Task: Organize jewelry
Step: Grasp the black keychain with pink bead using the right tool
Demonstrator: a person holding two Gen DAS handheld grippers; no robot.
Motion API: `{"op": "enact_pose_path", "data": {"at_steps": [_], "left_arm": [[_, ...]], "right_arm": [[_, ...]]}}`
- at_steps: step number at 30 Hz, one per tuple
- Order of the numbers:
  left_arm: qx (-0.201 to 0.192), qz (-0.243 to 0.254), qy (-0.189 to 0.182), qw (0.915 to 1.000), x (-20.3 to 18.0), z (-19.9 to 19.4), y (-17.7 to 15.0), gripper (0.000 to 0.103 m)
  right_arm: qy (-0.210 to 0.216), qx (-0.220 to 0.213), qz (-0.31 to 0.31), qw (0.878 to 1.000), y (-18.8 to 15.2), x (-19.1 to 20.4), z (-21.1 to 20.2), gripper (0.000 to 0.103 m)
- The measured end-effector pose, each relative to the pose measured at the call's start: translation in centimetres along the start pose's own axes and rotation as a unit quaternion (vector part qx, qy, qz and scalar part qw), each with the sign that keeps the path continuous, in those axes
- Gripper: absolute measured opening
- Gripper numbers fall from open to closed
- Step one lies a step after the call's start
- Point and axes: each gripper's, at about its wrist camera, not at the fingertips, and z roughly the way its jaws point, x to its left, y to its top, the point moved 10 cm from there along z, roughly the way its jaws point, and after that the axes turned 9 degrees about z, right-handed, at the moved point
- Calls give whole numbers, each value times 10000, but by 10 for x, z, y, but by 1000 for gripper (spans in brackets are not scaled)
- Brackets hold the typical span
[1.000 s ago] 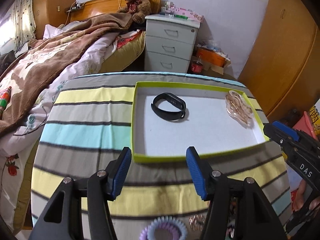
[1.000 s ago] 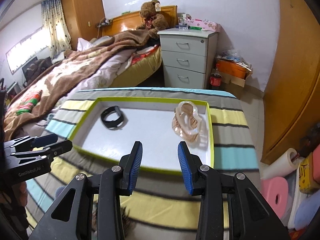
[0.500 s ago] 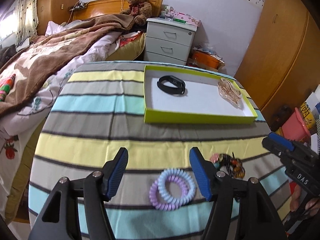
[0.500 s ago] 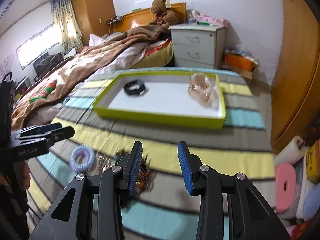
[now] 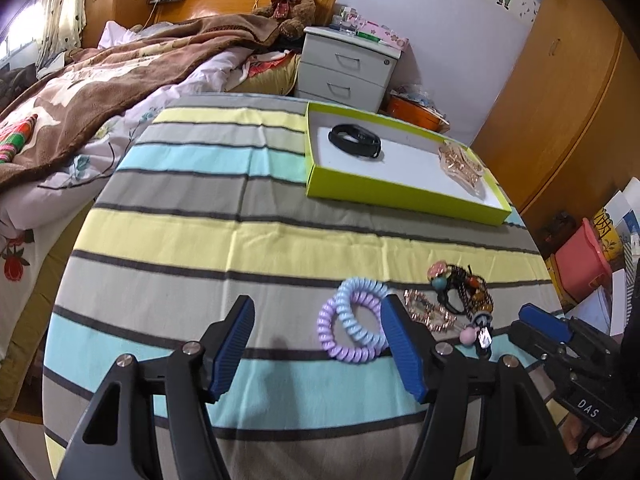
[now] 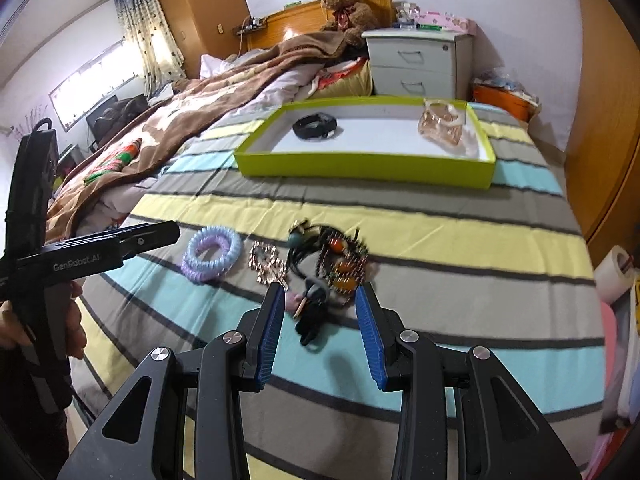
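Your left gripper point(image 5: 316, 344) is spread wide and empty above the striped bench point(image 5: 200, 240), its right finger just beside the coiled hair ties point(image 5: 354, 330). Your right gripper point(image 6: 320, 334) is also released, its blue pads flanking a dark beaded jewelry tangle point(image 6: 332, 260) that lies on the cloth; I cannot tell whether they touch it. A gold chain piece point(image 6: 268, 262) sits between the tangle and the coils. Well beyond the tangle, the lime-green tray point(image 6: 360, 168) holds a black wristband point(image 6: 314, 126) and a clear amber hair claw point(image 6: 442, 124).
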Motion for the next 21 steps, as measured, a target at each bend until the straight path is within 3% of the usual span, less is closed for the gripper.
{"op": "enact_pose_path", "data": {"at_steps": [8, 12, 13, 21], "left_arm": [[69, -206, -29, 9998, 12, -2, -12, 68], [66, -246, 6, 9997, 16, -4, -15, 68], [71, -256, 22, 9996, 17, -4, -16, 68], [124, -341, -29, 9993, 22, -3, -20, 68]], "right_arm": [[34, 179, -47, 9998, -11, 9, 14, 38], [-8, 246, -65, 9997, -14, 7, 19, 30], [-58, 249, -87, 9996, -15, 6, 20, 19], [-46, 104, -56, 9999, -12, 1, 12, 16]]}}
